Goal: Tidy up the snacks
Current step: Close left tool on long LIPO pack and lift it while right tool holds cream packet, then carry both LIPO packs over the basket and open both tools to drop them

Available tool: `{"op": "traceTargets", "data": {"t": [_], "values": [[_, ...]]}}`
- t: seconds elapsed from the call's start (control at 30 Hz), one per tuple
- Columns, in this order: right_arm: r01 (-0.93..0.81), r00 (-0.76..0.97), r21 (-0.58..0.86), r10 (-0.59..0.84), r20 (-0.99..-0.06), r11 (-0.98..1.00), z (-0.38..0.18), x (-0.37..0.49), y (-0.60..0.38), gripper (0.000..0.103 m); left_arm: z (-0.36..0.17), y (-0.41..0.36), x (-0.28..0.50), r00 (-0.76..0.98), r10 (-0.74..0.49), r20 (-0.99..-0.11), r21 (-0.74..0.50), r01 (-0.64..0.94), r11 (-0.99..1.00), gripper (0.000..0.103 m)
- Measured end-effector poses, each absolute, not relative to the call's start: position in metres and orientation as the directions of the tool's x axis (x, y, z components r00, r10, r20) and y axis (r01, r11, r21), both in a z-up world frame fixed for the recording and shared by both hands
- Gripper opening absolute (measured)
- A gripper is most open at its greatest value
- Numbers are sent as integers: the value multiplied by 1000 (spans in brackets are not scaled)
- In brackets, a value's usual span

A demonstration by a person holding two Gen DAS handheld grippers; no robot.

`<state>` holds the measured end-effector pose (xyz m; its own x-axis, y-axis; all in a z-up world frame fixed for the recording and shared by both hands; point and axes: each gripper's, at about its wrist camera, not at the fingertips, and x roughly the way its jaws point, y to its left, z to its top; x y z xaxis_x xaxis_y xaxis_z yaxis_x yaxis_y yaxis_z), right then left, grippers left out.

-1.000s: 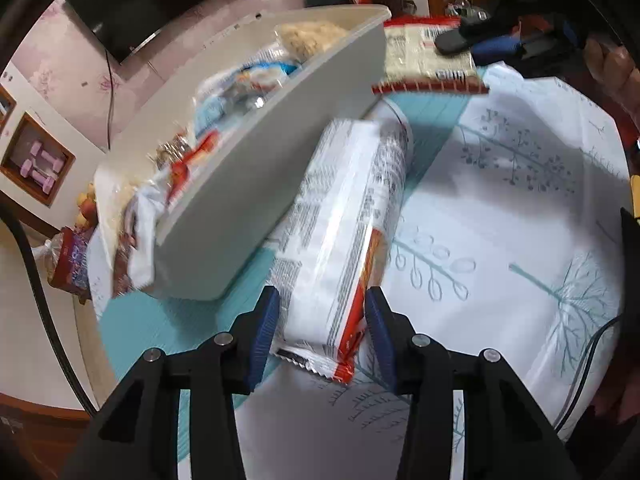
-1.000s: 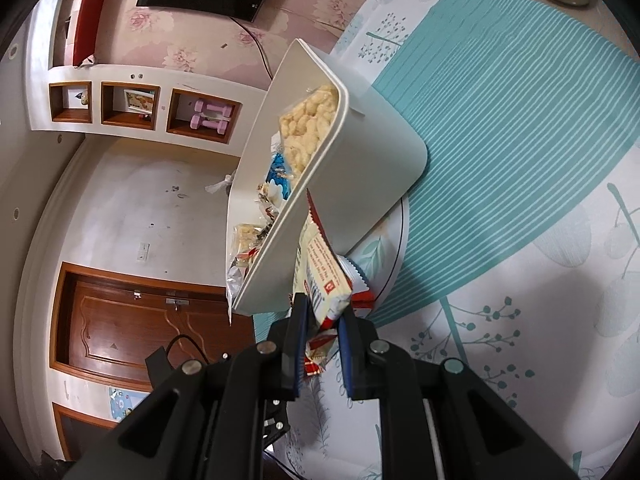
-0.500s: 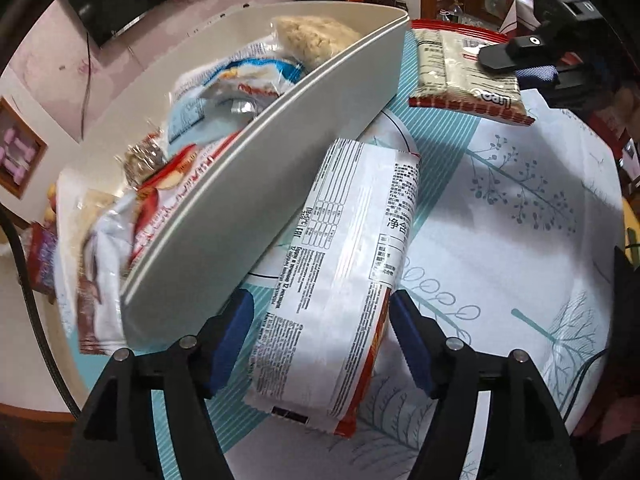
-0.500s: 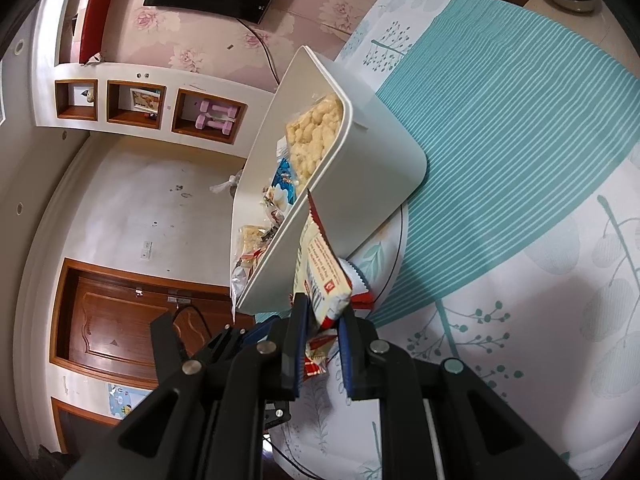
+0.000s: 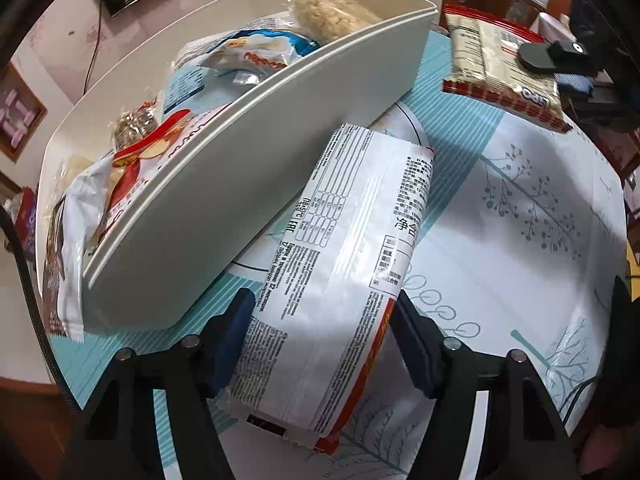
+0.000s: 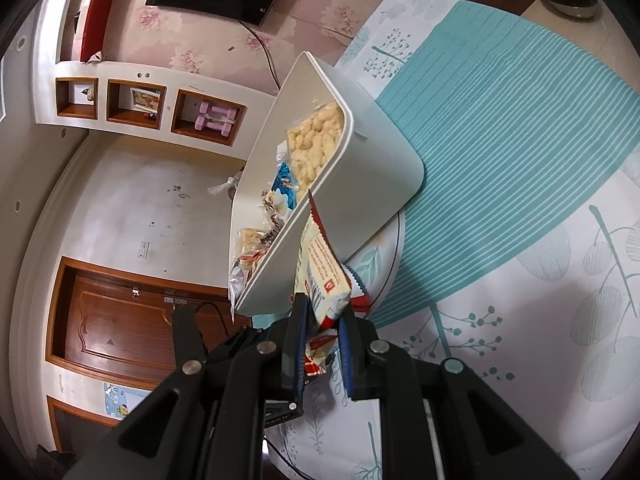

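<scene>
Tablecloth (image 5: 500, 240) covers the table, smooth fabric with teal stripes and pale panels printed with grey-blue trees and leaves.

On it stands a long cream plastic bin (image 5: 248, 184) with rounded corners and a thin rim, at the left of the left wrist view. Crinkly snack bags fill it: a clear bag of pale puffed pieces (image 5: 332, 12) at the far end, a blue and white packet (image 5: 256, 52) with red lettering too small to read beside it, a red and white wrapper (image 5: 160, 144) and a small pack of brownish bits (image 5: 134, 126) nearer.

Just beside the bin's right wall lies a long white glossy snack packet (image 5: 348, 248), back side up, with a red edge strip. Dense small print, a table grid, an "EAC" mark and the Chinese characters "净含" can be read on it. The left gripper (image 5: 320, 340) straddles its near end; the jaws have just been opening, and the blue pads (image 5: 232, 332) stand at either side of the packet, released.

At the far right, the right gripper (image 6: 322, 320) is clenched on a smaller cream and red wrapped packet (image 6: 324, 276) with serrated ends, held above the cloth by the bin's near corner. Its lettering cannot be made out.
</scene>
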<state>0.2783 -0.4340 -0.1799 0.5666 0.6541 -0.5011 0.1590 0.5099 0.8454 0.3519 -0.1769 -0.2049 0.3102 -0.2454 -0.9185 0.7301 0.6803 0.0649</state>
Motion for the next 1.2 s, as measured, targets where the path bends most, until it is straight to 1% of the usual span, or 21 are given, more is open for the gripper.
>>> {"op": "traceTargets", "data": {"t": [0.13, 0.27, 0.37, 0.53, 0.8, 1.2], "values": [[158, 569, 840, 648, -507, 519, -176, 276, -433, 14, -206, -170, 349, 312, -236, -920, 47, 687, 725, 62], [153, 571, 833, 641, -513, 531, -168, 271, -432, 14, -203, -158, 338, 288, -245, -926, -10, 628, 778, 58], [143, 575, 832, 639, -511, 536, -162, 268, -431, 14, -202, -149, 330, 270, -253, -929, -47, 593, 804, 57], [117, 581, 828, 639, -504, 548, -148, 260, -426, 14, -193, -133, 312, 252, -248, -935, -65, 568, 820, 56], [84, 588, 814, 631, -506, 574, -124, 252, -417, 14, -154, -124, 293, 279, -242, -929, -61, 531, 845, 52], [27, 593, 797, 632, -499, 604, -100, 260, -404, 14, -88, -93, 312, 389, -209, -897, -12, 451, 892, 51]]}}
